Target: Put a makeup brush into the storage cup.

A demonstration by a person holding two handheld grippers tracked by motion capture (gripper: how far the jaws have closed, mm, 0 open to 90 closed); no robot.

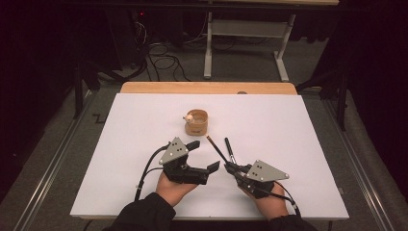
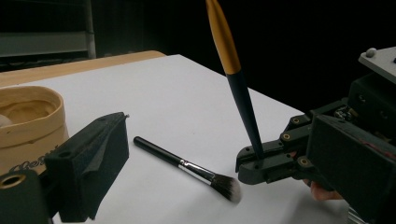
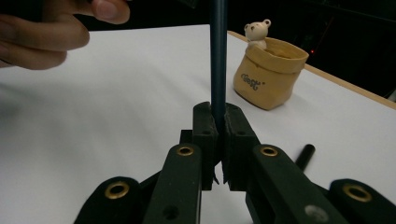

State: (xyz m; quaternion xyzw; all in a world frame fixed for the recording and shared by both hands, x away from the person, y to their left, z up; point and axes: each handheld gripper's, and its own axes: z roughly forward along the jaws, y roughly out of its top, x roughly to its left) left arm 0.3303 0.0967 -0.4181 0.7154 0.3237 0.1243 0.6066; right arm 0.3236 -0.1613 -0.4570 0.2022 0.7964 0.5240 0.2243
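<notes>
Progress, judged: 1 of 2 brushes lifted. Right gripper clamps the slim black-and-gold-handled brush upright; black makeup brush lies on white bench near tan fabric pot. Left gripper gapes, empty.

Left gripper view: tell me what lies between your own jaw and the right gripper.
A black makeup brush lies flat on the white table there, bristles toward the right gripper.

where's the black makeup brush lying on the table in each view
High view: the black makeup brush lies centre, just ahead of the right gripper.
Left gripper view: lower centre, bristles toward the camera.
Right gripper view: just its handle end, lower right.
Shared landmark: the tan pouch with the small bear.
</notes>
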